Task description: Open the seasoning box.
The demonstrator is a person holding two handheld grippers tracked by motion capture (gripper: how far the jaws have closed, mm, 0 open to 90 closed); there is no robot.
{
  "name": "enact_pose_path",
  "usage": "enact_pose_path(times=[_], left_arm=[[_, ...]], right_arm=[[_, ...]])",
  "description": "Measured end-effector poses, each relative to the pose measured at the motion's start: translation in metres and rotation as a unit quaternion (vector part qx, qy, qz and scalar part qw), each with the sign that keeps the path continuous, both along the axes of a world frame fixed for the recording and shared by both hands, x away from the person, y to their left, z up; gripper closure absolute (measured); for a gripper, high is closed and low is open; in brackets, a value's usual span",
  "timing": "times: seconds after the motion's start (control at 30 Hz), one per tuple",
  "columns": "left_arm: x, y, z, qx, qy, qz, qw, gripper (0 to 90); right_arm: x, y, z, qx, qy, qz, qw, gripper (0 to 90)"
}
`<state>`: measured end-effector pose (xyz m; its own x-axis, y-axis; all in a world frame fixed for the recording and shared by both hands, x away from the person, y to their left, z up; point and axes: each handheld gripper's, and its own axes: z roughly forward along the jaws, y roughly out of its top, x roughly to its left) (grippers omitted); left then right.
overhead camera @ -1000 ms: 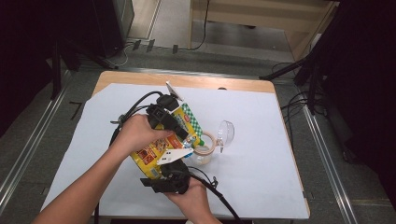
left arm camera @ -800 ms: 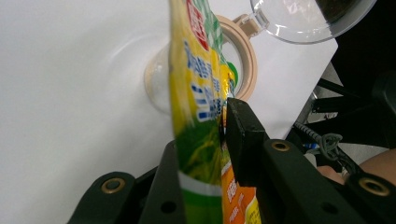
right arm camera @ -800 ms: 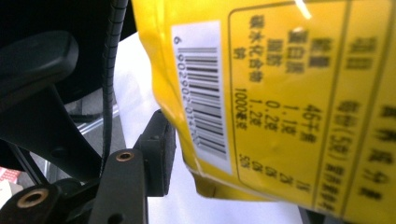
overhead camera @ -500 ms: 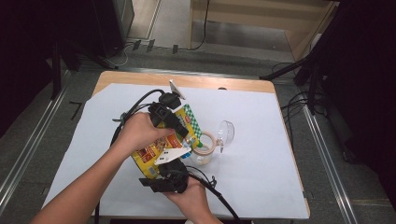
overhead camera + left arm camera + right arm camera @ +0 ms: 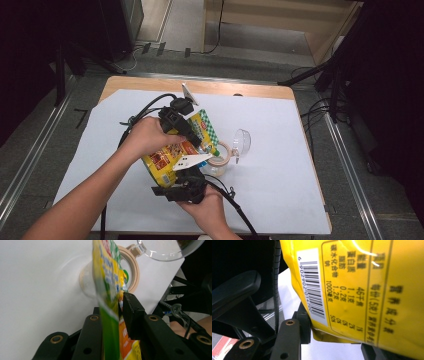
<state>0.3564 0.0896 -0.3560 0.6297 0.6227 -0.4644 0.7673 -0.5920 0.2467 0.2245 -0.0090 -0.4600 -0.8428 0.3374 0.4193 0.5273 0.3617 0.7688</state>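
Jaws: left gripper (image 5: 117, 312) clamps snack bag (image 5: 110, 290) top | right gripper (image 5: 329, 340) closing on bag's bottom

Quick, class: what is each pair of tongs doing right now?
Left tongs: shut on the top of the yellow-green snack bag.
Right tongs: shut on the bag's bottom edge; jaws have just been closing.

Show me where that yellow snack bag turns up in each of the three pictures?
High view: yellow snack bag at table centre, between both hands.
Left gripper view: its green-checked edge runs up the middle, clamped.
Right gripper view: its barcoded back covers the right side.
Shared landmark: the beige-rimmed jar, in the high and left gripper views.
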Motion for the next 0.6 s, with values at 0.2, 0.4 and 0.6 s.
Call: enact_pose_path(times=[0.2, 0.4, 0.6], left_arm=[[0.003, -0.002, 0.001, 0.015, 0.004, -0.001, 0.9999, 85.2], [0.002, -0.01, 0.007, 0.03, -0.013, -0.001, 0.9995, 88.1], [0.003, -0.013, 0.009, 0.037, -0.014, -0.003, 0.9992, 87.3]], right_arm=[[-0.003, 0.001, 0.003, -0.003, -0.023, -0.006, 0.9997, 57.7], [-0.008, 0.004, 0.006, -0.03, -0.064, -0.01, 0.9975, 51.5], [-0.004, 0.002, 0.008, -0.028, -0.056, -0.014, 0.9979, 62.2]])
